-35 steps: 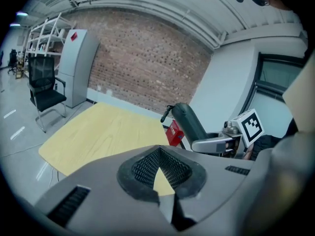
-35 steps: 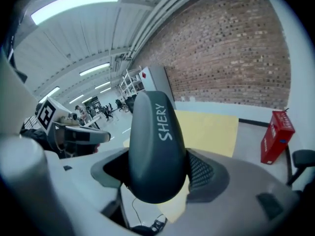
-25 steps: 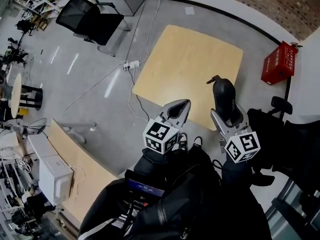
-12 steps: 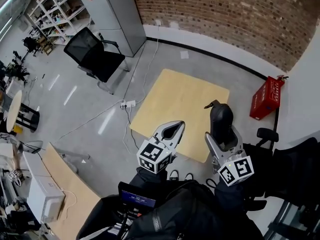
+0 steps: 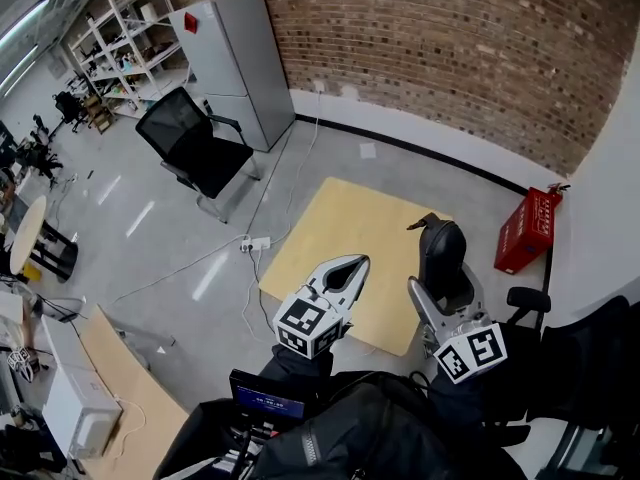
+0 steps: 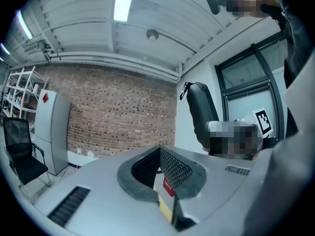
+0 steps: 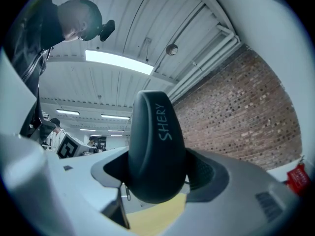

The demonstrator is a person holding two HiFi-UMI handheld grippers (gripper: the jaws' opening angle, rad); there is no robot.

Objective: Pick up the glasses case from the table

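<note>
The black glasses case stands upright in the air over the right edge of the pale wooden table. My right gripper is shut on its lower part. In the right gripper view the case fills the space between the jaws, the word SHERY on its side. My left gripper hovers over the table's near edge, shut and holding nothing. In the left gripper view its tips meet, and the case shows beyond them to the right.
A red crate sits on the floor right of the table. A black office chair and a grey cabinet stand at the back left by the brick wall. A power strip with cables lies left of the table. Another black chair is at the right.
The head view has tilted upward, so the brick wall and cabinet come into sight and the table looks smaller. Both grippers keep their grip states, the case still in the right one.
</note>
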